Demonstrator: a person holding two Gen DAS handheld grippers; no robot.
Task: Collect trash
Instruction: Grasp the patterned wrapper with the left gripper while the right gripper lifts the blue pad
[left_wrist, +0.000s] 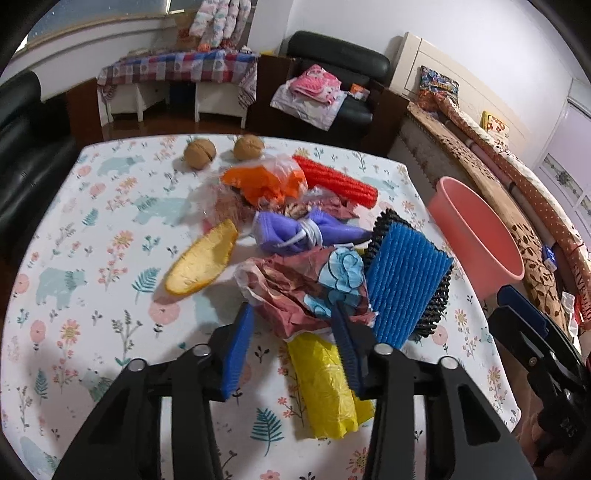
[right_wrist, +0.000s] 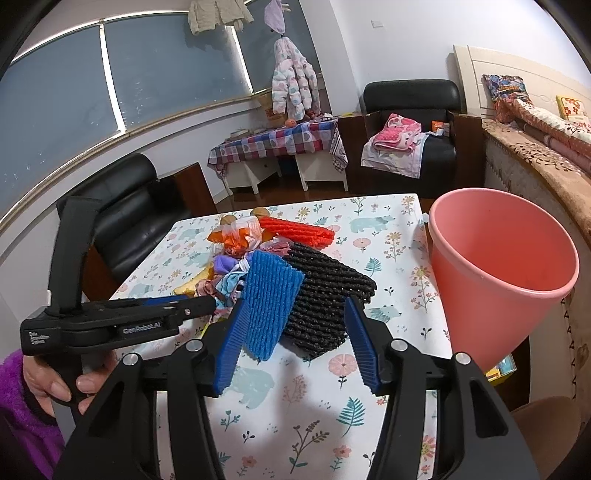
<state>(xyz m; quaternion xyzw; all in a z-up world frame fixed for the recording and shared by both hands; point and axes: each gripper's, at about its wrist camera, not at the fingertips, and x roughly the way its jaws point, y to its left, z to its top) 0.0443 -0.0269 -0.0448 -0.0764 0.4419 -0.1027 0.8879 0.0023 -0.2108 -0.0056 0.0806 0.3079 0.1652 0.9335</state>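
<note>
My left gripper (left_wrist: 295, 332) stands with jaws part open astride a crumpled reddish wrapper (left_wrist: 291, 291) in the trash pile on the counter (left_wrist: 92, 229), nothing pinched. My right gripper (right_wrist: 295, 328) gapes wide around blue foam (right_wrist: 269, 295) and black netting (right_wrist: 325, 295), ungripped. Pink bin (right_wrist: 498, 273) at the counter's right edge.

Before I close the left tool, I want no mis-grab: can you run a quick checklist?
1. Left tool open around the crumpled maroon floral wrapper: ok.
2. Pads pressing on the wrapper: not ok, not yet.
3. Yellow plastic bag clear of the tool: not ok, it lies between the fingers.
4. Pink plastic bin upright, mouth open: ok.
5. Right tool open, holding nothing: ok.
6. Blue ribbed foam pad clear of the left tool: cannot tell.
</note>
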